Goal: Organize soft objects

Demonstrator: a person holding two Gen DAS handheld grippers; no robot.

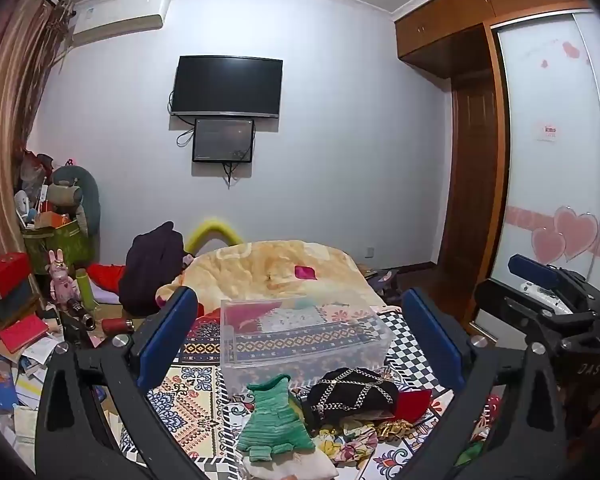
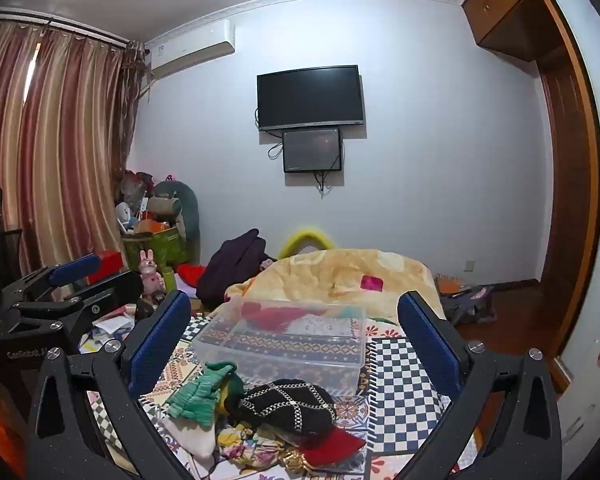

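a: left wrist view: the left gripper [image 1: 296, 332] has its jaws wide apart and holds nothing. why up high?

b: i think it hangs over the bed [image 1: 204, 412] to pick. the soft things sit in a heap just under it: a green knit piece [image 1: 274, 420] and a black hat [image 1: 354, 392].

a: and the right gripper [image 2: 294, 338]?

b: wide apart too, holding nothing. the clear box [image 2: 284, 344] waits just behind the heap, likely so the soft things can drop in.

Dim bluish indoor light, fisheye-warped edges
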